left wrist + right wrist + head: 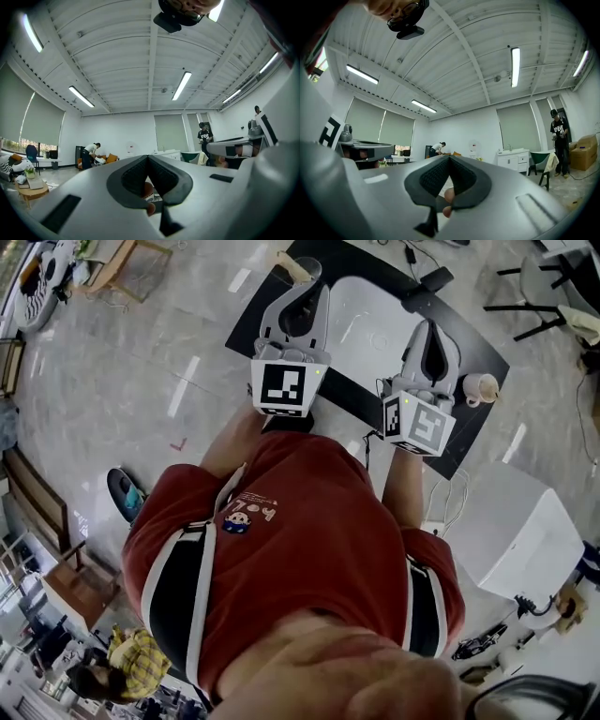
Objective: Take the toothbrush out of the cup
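Jaws on both of my grippers are pressed tight together, and nothing sits between them. From my head I look down on my red shirt and on the two grippers, held out in front of me side by side. My left gripper and my right gripper both hang over a black table with a white sheet on it.

A small pale cup stands near the right edge of the black table, just to the right of my right gripper. It is so small from up here that I cannot make out the toothbrush; it may be inside the cup. Neither gripper touches the cup. A white box sits on the floor past the table's corner.

In the left gripper view the dark pads meet at the tip and point across a big room, under a ribbed ceiling with long lights. In the right gripper view the pads meet in the same way.
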`<action>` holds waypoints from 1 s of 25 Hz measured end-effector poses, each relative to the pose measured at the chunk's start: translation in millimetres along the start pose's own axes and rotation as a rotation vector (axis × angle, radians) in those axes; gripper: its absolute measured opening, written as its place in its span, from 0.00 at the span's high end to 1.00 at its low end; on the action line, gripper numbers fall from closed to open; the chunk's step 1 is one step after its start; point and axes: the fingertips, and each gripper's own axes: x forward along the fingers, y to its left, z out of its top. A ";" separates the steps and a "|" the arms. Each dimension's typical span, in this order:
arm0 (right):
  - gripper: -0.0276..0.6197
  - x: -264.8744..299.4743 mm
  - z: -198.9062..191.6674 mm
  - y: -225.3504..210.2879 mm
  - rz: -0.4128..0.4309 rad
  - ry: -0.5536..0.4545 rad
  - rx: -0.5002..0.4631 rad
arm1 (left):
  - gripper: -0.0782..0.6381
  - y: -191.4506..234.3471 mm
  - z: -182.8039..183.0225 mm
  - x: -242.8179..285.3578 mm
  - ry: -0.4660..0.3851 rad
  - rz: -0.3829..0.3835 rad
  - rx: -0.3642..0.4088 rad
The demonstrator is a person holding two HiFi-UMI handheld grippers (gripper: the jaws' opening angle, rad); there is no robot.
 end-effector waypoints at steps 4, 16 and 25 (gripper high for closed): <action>0.94 30.2 -3.9 11.7 0.008 0.008 0.002 | 0.88 22.4 -2.8 21.3 0.014 -0.001 0.001; 0.94 81.2 -27.4 36.7 0.035 0.060 0.007 | 0.88 63.6 -44.6 47.2 0.052 0.035 -0.005; 0.94 103.2 -49.2 59.8 0.073 0.096 -0.002 | 0.78 76.6 -118.4 36.7 0.191 0.058 -0.049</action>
